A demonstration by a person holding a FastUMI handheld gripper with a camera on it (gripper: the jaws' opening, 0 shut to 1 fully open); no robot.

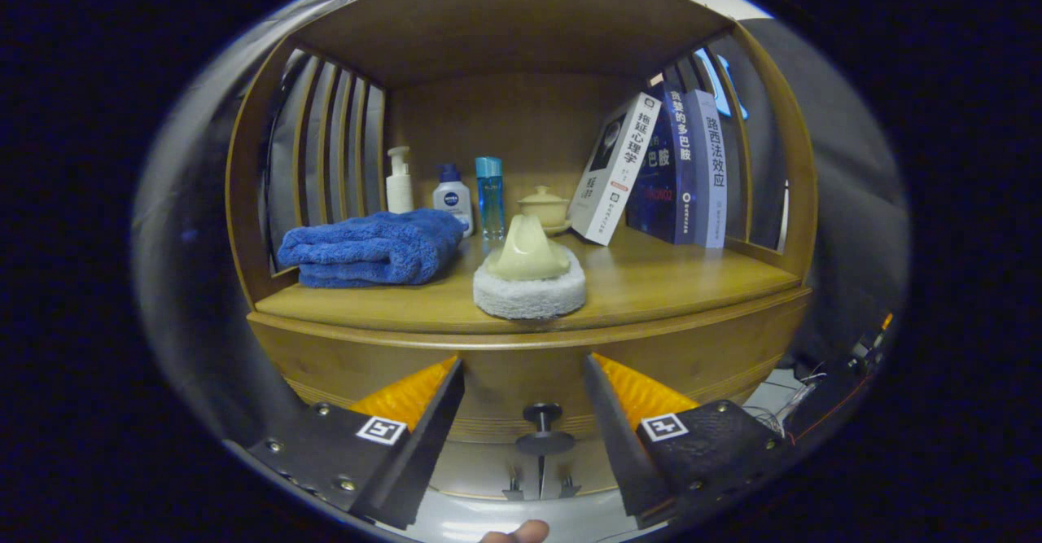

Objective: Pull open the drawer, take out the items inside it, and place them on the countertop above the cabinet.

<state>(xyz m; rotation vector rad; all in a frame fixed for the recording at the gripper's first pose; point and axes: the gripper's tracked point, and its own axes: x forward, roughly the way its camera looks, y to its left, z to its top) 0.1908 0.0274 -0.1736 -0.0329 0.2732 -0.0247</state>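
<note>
The hand-held gripper [523, 400] is spread wide, with nothing between its fingers. It points at the front of a wooden cabinet [326, 360]. The small dark knob [543, 417] of the drawer [521, 380] sits just ahead, in the gap between the two fingers, but they are not touching it yet.

The drawer looks shut, so the job has hardly begun — I think the first step, pulling it open, is still to do. After that the things inside must come out and go up on the bench [651, 282] above.

That bench already has plenty on it: a folded blue towel [374, 248], a white round pad [529, 292] with a pale lump [527, 254] on top, three bottles [452, 194] at the back, a little lidded pot [544, 205], and some books [659, 170] leaning to one side. The free spots look to be in front of the books and between the towel and the pad.

What is in the drawer is hidden — I cannot tell how many things there are or what they are. The drawer's edges are hard to see against the wood. A bit of a finger [514, 533] shows below the gripper, cut off
</note>
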